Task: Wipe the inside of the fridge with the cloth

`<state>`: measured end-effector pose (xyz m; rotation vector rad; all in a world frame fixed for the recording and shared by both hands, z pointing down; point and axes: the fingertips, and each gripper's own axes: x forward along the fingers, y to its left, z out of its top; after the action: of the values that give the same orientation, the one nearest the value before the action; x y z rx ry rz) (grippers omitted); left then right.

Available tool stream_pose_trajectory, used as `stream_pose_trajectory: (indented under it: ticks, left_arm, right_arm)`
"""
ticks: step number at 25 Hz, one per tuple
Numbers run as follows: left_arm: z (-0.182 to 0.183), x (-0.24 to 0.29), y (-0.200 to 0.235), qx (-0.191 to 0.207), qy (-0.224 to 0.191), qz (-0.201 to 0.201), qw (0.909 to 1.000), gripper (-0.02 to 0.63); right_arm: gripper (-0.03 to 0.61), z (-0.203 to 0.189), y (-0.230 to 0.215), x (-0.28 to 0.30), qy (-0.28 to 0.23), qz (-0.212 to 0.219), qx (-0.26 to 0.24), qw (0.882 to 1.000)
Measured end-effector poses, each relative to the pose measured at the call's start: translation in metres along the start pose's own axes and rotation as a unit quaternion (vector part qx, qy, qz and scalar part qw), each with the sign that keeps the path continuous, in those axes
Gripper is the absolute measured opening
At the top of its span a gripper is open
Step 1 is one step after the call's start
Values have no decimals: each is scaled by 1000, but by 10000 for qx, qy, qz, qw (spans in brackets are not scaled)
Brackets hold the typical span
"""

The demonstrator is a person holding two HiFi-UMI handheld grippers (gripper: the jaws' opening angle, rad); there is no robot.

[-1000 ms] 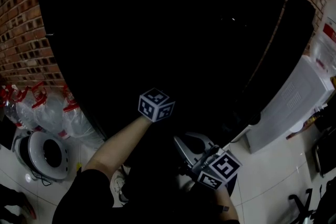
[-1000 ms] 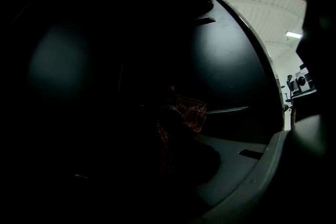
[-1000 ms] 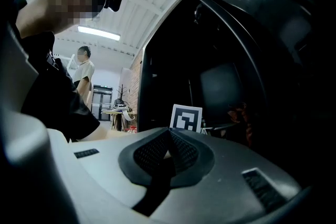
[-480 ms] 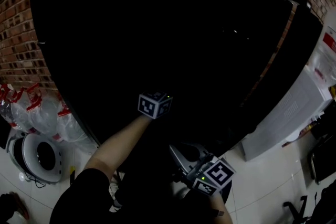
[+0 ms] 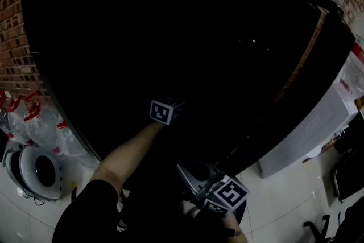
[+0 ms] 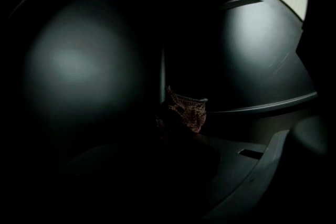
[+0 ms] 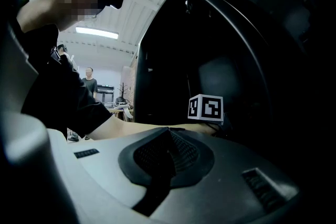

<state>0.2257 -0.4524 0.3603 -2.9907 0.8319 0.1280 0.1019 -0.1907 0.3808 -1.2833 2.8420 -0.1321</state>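
The fridge [image 5: 170, 37] stands open, its inside almost black. My left arm reaches into it; only that gripper's marker cube [image 5: 162, 111] shows in the head view. In the left gripper view, my left gripper [image 6: 176, 124] is a dark shape, shut on a brown knitted cloth [image 6: 188, 110]. The cloth sits against the dim grey inner wall [image 6: 68, 60], close to a vertical seam and above a shelf ledge [image 6: 262, 108]. My right gripper [image 5: 190, 171] hangs back outside the fridge, low in the head view. Its black pads [image 7: 181, 152] meet with nothing between them.
The fridge door [image 5: 318, 60] stands open at the right. Beyond it is a white appliance [image 5: 310, 122]. Plastic bottles with red caps [image 5: 34, 116] and a round white device [image 5: 31, 171] sit on the tiled floor at left, below a brick wall [image 5: 14, 48].
My left gripper's cube has gone deeper into the dark fridge and looks smaller and dimmer. My right gripper has slid lower in the head view as the view shifted.
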Motion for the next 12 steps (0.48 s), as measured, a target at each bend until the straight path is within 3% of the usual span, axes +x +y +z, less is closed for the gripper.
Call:
stream_pose_trajectory:
  ticks: [12]
  left_arm:
    - [-1, 7, 19, 144, 70, 195, 9997, 46]
  right_arm:
    - [5, 1, 3, -2, 46, -82, -21, 10000]
